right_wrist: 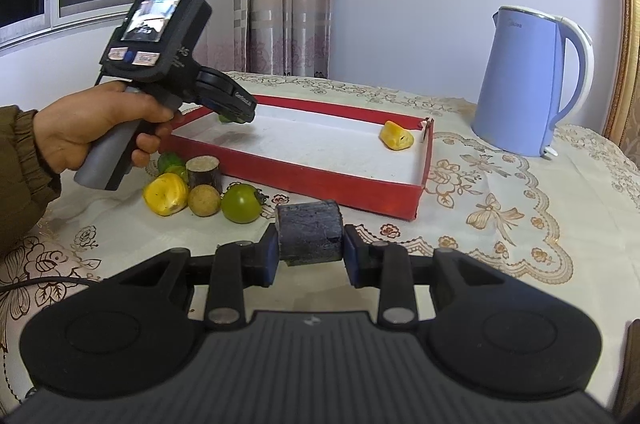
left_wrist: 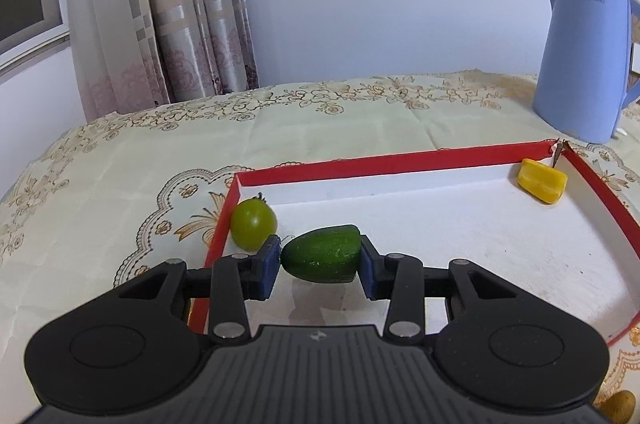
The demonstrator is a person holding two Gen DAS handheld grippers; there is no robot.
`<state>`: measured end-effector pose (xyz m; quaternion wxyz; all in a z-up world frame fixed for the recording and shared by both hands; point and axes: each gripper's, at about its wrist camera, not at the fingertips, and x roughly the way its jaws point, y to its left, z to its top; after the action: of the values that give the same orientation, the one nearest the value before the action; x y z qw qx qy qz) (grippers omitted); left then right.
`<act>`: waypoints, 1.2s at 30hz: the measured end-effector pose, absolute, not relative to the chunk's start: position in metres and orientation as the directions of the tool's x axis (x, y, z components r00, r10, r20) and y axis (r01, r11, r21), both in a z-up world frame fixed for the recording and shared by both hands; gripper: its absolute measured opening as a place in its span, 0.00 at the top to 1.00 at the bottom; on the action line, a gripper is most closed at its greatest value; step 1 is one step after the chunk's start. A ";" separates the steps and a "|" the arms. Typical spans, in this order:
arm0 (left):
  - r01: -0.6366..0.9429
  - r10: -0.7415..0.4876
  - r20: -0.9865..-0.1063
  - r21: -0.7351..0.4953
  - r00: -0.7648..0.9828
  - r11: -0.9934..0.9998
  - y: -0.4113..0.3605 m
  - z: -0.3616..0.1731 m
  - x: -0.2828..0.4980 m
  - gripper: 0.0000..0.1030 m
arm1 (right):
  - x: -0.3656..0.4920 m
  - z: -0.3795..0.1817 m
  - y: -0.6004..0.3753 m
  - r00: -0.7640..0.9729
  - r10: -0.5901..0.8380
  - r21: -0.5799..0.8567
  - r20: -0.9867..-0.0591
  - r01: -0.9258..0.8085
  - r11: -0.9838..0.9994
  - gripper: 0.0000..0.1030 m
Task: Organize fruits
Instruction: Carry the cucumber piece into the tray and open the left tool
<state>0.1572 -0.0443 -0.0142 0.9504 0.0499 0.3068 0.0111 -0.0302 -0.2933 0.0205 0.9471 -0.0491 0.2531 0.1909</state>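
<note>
My left gripper point(left_wrist: 321, 262) is shut on a dark green cucumber piece point(left_wrist: 322, 258), held just over the white floor of the red-walled tray point(left_wrist: 384, 162) near its left side. A round green tomato point(left_wrist: 253, 228) lies in the tray's near-left corner, touching the left pad. A yellow fruit chunk point(left_wrist: 542, 186) sits in the far-right corner. My right gripper point(right_wrist: 309, 252) is shut on a dark cylindrical piece point(right_wrist: 310, 234) above the tablecloth in front of the tray point(right_wrist: 320, 180). A hand point(right_wrist: 92, 128) carries the left gripper's body point(right_wrist: 160, 48) over the tray's left end.
Loose fruit lies on the cloth left of the tray: a yellow piece point(right_wrist: 165, 194), a tan ball point(right_wrist: 204, 200), a green tomato point(right_wrist: 241, 203), a dark stub point(right_wrist: 204, 169) and a green fruit point(right_wrist: 170, 162). A blue kettle point(right_wrist: 528, 80) stands at the back right. Curtains hang behind.
</note>
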 end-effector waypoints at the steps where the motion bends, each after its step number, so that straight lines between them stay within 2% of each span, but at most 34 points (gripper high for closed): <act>1: 0.012 0.052 -0.584 0.105 0.810 0.994 -0.045 -0.015 0.159 0.62 | -0.030 0.020 -0.293 0.799 0.337 0.004 -0.498 -0.386 0.923 0.71; 29: -0.004 0.068 -0.643 0.100 0.763 0.995 -0.053 -0.023 0.198 0.61 | -0.029 0.015 -0.300 0.800 0.330 0.020 -0.502 -0.371 0.928 0.71; 31: -0.011 0.075 -0.637 0.105 0.767 0.994 -0.054 -0.022 0.198 0.59 | -0.029 0.015 -0.300 0.800 0.329 0.019 -0.501 -0.370 0.929 0.71; 33: -0.010 0.079 -0.634 0.112 0.769 0.994 -0.054 -0.022 0.199 0.53 | -0.029 0.015 -0.300 0.801 0.328 0.019 -0.501 -0.369 0.929 0.71; 35: -0.015 0.086 -0.630 0.117 0.772 0.993 -0.054 -0.022 0.198 0.42 | -0.029 0.015 -0.300 0.801 0.327 0.018 -0.501 -0.368 0.930 0.71; 36: -0.012 0.080 -0.628 0.111 0.774 0.994 -0.054 -0.022 0.197 0.41 | -0.028 0.015 -0.300 0.801 0.327 0.018 -0.501 -0.368 0.929 0.71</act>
<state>0.1975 -0.0539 -0.0216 0.9406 0.0505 0.3350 0.0244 -0.0285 -0.2997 0.0150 0.9482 -0.0403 0.2563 0.1834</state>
